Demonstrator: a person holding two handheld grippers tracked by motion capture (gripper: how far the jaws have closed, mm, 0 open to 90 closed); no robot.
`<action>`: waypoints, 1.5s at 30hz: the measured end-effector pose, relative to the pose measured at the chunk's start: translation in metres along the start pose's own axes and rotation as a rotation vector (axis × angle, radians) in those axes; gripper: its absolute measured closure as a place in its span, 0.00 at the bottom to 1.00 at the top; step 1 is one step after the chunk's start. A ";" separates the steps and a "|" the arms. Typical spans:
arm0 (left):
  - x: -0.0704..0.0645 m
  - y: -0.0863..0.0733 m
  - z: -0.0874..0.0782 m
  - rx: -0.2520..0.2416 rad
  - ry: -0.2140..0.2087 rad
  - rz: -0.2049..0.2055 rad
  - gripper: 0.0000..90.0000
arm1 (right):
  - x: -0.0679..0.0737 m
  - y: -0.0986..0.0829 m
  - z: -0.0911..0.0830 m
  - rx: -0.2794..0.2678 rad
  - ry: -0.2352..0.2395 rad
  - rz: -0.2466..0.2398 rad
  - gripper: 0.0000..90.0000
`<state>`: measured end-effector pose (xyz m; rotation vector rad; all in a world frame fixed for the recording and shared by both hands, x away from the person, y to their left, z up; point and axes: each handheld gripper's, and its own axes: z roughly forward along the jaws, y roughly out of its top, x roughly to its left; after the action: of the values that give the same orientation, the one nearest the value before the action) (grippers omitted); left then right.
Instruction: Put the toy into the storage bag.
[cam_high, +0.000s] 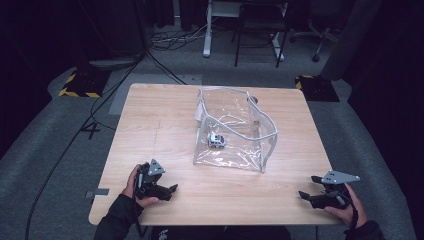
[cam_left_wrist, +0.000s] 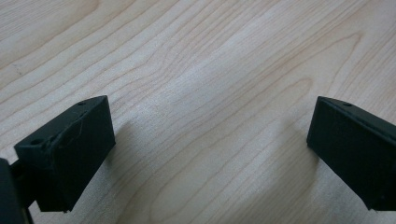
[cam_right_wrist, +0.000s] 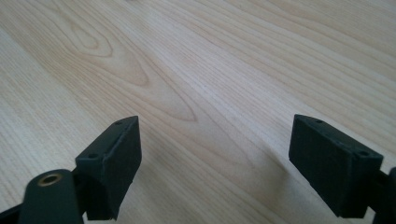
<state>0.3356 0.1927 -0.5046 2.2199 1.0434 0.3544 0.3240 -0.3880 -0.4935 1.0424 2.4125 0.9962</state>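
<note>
High view: toy car (cam_high: 216, 140) in clear pouch (cam_high: 260, 131), nose right.

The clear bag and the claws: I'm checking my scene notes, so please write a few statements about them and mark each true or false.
1. A small toy car sits inside the clear bag. True.
2. The left claw grips the bag. False: it rests near the table's front edge, apart from the bag.
3. Both claws are open with only wood between the jaws. True.
4. The right claw holds the toy car. False: it is empty, at the table's front right.
5. The bag lies flat and folded. False: it stands open.
</note>
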 end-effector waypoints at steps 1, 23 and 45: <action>0.000 0.000 0.000 0.000 0.000 0.000 0.01 | -0.002 -0.003 -0.001 -0.007 0.000 0.014 0.19; 0.000 0.000 0.000 0.004 -0.001 0.003 0.01 | -0.005 -0.018 -0.003 -0.040 -0.065 0.081 0.17; 0.001 0.000 -0.001 0.004 0.004 0.011 0.01 | -0.008 -0.016 -0.001 -0.040 -0.082 0.098 0.17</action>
<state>0.3356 0.1935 -0.5043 2.2302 1.0347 0.3617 0.3208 -0.4021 -0.5037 1.1743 2.2858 1.0091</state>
